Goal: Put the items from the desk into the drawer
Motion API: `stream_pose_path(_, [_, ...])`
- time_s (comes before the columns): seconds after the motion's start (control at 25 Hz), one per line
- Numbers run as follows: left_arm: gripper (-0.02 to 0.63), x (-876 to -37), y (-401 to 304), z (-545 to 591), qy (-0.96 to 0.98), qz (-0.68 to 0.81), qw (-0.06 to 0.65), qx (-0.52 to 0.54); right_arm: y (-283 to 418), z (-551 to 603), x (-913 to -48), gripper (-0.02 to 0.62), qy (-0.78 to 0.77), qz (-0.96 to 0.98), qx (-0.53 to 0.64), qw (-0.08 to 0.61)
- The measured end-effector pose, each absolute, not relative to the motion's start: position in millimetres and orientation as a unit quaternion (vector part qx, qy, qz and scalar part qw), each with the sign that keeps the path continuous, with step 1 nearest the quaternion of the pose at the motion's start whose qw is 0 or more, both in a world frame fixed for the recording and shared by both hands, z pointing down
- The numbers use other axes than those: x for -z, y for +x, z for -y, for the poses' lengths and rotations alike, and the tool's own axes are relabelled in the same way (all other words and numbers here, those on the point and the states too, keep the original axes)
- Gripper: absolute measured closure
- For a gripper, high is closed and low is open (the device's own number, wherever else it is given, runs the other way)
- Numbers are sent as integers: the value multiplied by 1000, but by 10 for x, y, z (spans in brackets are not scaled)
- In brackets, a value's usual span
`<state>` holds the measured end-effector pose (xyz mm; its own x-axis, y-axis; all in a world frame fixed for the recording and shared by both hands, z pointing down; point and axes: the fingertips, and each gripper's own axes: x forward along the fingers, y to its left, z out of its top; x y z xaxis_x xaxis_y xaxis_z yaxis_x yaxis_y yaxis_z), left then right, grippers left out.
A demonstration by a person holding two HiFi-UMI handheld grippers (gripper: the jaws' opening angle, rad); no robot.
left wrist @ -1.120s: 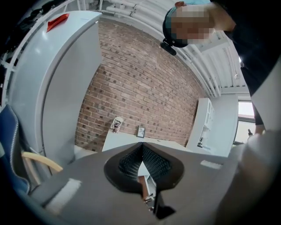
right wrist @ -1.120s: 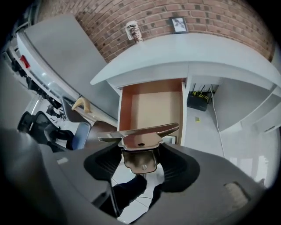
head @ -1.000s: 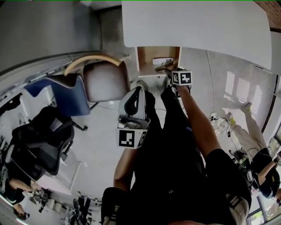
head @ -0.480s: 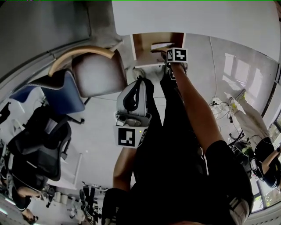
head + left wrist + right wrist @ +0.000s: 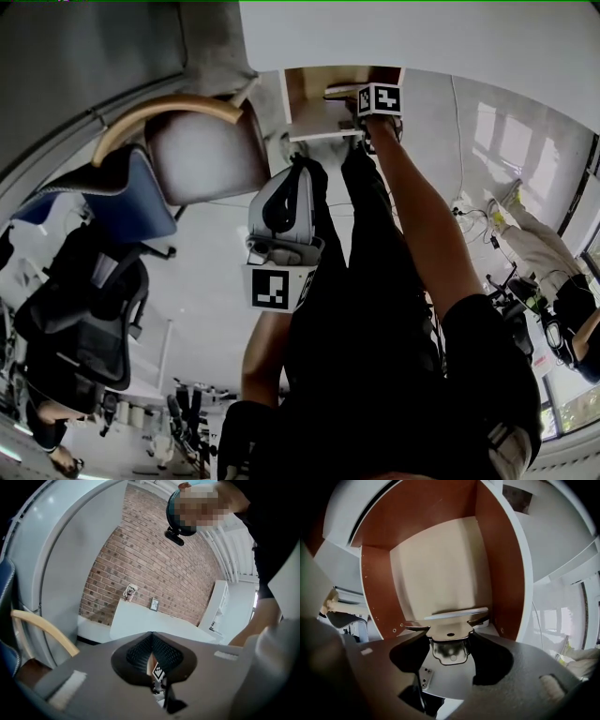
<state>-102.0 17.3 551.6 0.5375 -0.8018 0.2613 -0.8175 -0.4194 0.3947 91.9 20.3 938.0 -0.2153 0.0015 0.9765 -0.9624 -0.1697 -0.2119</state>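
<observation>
Right tongs, clamped wide on a metal item, hung over the open drawer at 12 o'clock. Left tongs were closed, empty. The drawer floor looked bare, so the drop appeared still to come.

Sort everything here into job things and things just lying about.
Job: open drawer, metal clip held by the right gripper, white desk.
Lying about: brown chair, blue chair, black office chair, small framed picture.
</observation>
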Motion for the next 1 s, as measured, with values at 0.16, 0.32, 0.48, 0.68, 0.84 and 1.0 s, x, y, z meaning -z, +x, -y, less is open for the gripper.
stream_pose_path(0.16, [592,-5553,-1000,-156,841,481,248,-11,924,-241,-9442,319,482,486,-610,399])
stream_pose_path(0.32, [592,-5554,-1002,-158,840,481,249,-11,925,-276,-9441,316,482,475,-613,408])
stream_pose_path(0.48, [592,-5579,-990,-153,840,480,251,-16,897,-267,-9457,307,476,475,-618,408])
stream_pose_path(0.68, [592,-5539,-970,-146,839,484,247,-12,897,-237,-9438,302,475,480,-616,405])
stream_pose_path(0.84, [592,-5458,-980,-154,839,487,242,-11,876,-210,-9320,302,476,487,-615,398])
stream_pose_path(1.0, [592,-5299,-985,-199,839,489,239,-8,874,-222,-9130,302,480,505,-601,392])
